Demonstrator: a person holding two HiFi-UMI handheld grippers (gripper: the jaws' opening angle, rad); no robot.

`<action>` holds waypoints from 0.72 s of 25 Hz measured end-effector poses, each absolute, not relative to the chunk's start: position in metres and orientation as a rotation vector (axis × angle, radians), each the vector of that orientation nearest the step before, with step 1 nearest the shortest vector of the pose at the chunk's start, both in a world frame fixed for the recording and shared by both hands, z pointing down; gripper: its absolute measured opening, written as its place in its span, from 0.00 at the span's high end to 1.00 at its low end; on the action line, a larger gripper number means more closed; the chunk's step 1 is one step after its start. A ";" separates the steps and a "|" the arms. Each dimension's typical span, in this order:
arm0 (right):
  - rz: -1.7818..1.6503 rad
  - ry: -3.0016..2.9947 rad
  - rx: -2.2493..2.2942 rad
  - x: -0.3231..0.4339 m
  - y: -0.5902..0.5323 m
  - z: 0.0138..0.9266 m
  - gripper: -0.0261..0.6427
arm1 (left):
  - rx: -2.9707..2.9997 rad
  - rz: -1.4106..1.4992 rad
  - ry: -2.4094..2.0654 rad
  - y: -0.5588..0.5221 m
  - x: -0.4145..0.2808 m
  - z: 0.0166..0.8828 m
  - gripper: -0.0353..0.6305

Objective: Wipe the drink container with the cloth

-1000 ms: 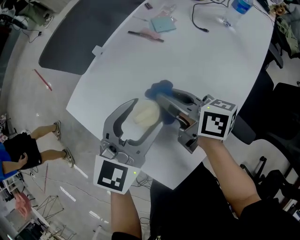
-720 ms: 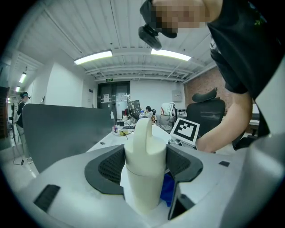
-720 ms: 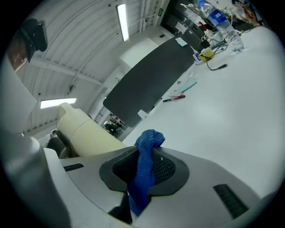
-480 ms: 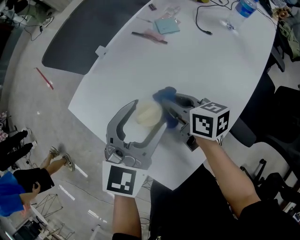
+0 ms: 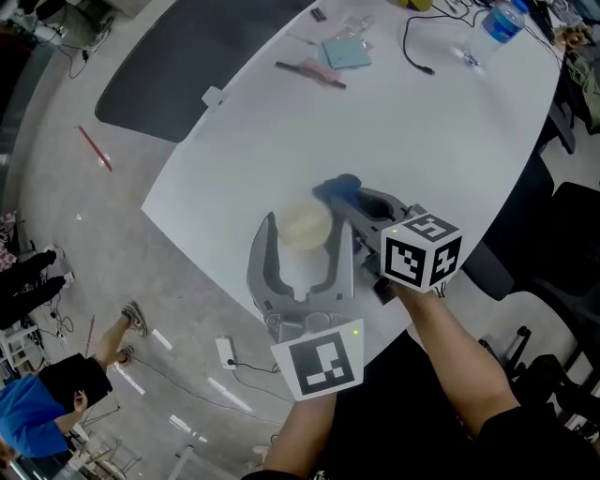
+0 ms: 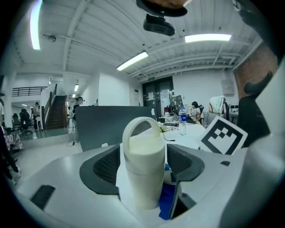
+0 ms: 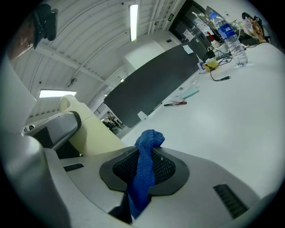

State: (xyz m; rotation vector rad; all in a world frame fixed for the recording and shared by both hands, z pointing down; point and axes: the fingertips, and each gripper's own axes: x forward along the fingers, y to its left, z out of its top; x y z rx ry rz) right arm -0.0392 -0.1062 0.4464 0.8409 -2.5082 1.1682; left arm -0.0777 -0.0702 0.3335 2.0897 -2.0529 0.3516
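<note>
Head view: left tool (image 5: 306,223) lies low over the white bench (image 5: 450,141), jaws spread wide, and the cream drink container (image 5: 305,228) stands upright between its tips, a gap showing at the left jaw. These jaws have just been opening, container between them, not squeezed. Right tool (image 5: 352,202) sits just to the right of the left tool, jaws together on the blue cloth (image 5: 336,187), which bunches at its tip, right beside the container's far right side. Water bottle (image 5: 502,23) and black cable (image 5: 412,47) are well beyond both tools at the far bench edge. Left gripper view: left tool (image 6: 146,160) has its pads on either side of the container (image 6: 143,169), looped handle on top, base on the bench; cloth (image 6: 168,202) hangs low by the right pad, touching the container's lower right. Right gripper view: right tool (image 7: 143,171) is clamped on the cloth (image 7: 144,164), a fold sticking up past the pads and a tail hanging below; container (image 7: 89,129) is close to the left of this tool, open bench (image 7: 231,116) ahead and to the right.
</note>
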 end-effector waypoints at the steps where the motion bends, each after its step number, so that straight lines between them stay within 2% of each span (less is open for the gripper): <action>1: 1.170 -2.509 0.840 -0.039 -0.106 0.447 0.88 | 2.079 0.360 -2.060 -0.072 -0.078 0.333 0.49; 6: 1.166 -2.515 0.836 -0.039 -0.106 0.447 0.88 | 2.113 0.352 -2.014 -0.077 -0.079 0.332 0.52; 11: 1.134 -2.572 0.850 -0.034 -0.108 0.428 0.88 | 2.326 0.378 -1.753 -0.073 -0.078 0.337 0.52; 18: 1.135 -2.818 0.778 -0.031 -0.119 0.336 0.88 | 2.748 0.500 -1.282 -0.067 -0.066 0.332 0.52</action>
